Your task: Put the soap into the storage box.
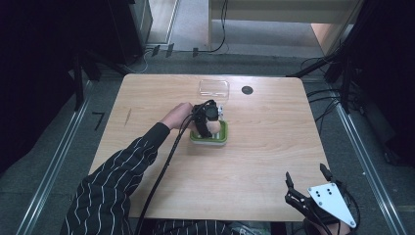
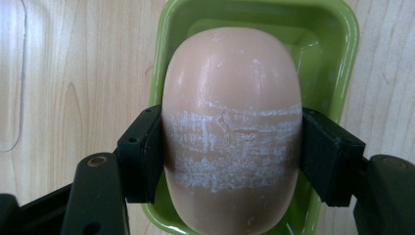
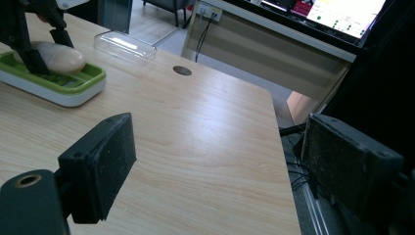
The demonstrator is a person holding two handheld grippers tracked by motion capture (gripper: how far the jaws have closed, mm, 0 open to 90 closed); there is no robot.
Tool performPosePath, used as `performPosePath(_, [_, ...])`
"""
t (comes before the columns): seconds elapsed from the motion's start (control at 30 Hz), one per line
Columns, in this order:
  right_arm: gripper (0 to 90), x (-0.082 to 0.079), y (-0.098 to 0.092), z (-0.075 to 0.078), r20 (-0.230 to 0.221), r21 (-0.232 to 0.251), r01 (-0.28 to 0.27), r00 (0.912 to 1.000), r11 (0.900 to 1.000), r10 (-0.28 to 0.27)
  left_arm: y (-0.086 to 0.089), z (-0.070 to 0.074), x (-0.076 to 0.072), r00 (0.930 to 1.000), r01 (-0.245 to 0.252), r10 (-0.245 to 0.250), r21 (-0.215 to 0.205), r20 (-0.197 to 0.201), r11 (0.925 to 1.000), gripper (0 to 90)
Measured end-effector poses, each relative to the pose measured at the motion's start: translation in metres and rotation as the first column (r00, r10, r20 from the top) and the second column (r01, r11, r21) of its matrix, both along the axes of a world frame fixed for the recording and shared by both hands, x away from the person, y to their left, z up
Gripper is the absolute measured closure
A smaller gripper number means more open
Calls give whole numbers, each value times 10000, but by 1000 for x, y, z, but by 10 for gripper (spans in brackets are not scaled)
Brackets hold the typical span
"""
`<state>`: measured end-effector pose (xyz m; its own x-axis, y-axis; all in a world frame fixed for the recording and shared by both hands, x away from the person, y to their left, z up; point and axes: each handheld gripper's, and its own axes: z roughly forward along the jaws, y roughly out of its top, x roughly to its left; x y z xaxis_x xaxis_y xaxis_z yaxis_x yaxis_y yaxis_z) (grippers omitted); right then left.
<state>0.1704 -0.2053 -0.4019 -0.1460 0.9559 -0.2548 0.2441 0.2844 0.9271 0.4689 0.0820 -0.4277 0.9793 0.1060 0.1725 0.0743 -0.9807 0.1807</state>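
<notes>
— While the left gripper (image 2: 230, 161) has that bar of soap (image 2: 230, 127) pinched across its middle, is it putting it down or picking it up?

— Can't say from here. The jaws are clamped on the soap's two flanks, pads pressed right against it, and the soap sits low inside the green soap dish (image 2: 337, 63), at or just above its floor. Looks to me like the moment of either setting it in or lifting it out.

— So what would the next move want?

— If it's placing, just ease the jaws apart and draw straight up, so the pads don't drag the soap along. If it's lifting, a straight rise, because the dish's rim is close on both sides and could catch a jaw.

— It's slippery stuff, too.

— Probably. There's a whitish scuffed band across the top of it between the pads.

— And the other hand?

— The right gripper (image 1: 307, 181) hangs over the table's near right corner, well apart from the dish, jaws standing wide with nothing between them.

— Anything in the way?

— Not much. A clear plastic lid (image 1: 214, 87) lies on the wooden table (image 1: 274, 142) just beyond the dish, near the far edge, and there's a small dark round disc (image 1: 247, 90) beside it. Neither touches the dish. The cable (image 1: 164, 171) trailing from the left gripper runs back along the person's striped sleeve (image 1: 117, 181), clear of the work.
</notes>
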Motion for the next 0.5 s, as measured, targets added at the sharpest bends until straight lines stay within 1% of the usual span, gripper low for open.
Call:
performPosePath(0.17, [134,0,0,0,13,-6,13,10000,10000,-13,-1,-2,0,10000,-61,61,-48,-37,10000,336])
performPosePath(0.2, [134,0,0,0,-1,10,14,10000,10000,-14,-1,-2,0,10000,-84,84,0,-37,10000,336])
performPosePath(0.3, [134,0,0,0,3,51,43,10000,10000,-43,-1,-5,1,9995,-297,296,-58,-133,9995,336])
performPosePath(0.33, [134,0,0,0,3,26,23,10000,10000,-23,-1,-5,2,9995,-279,279,79,-116,9996,336])
performPosePath(0.43, [135,0,0,0,4,52,39,10000,10000,-39,-2,-6,2,9993,-326,326,16,-183,9995,336])
performPosePath(0.5, [134,0,0,0,11,58,41,10000,10000,-41,-2,-6,2,9984,-491,492,25,-271,9988,335])
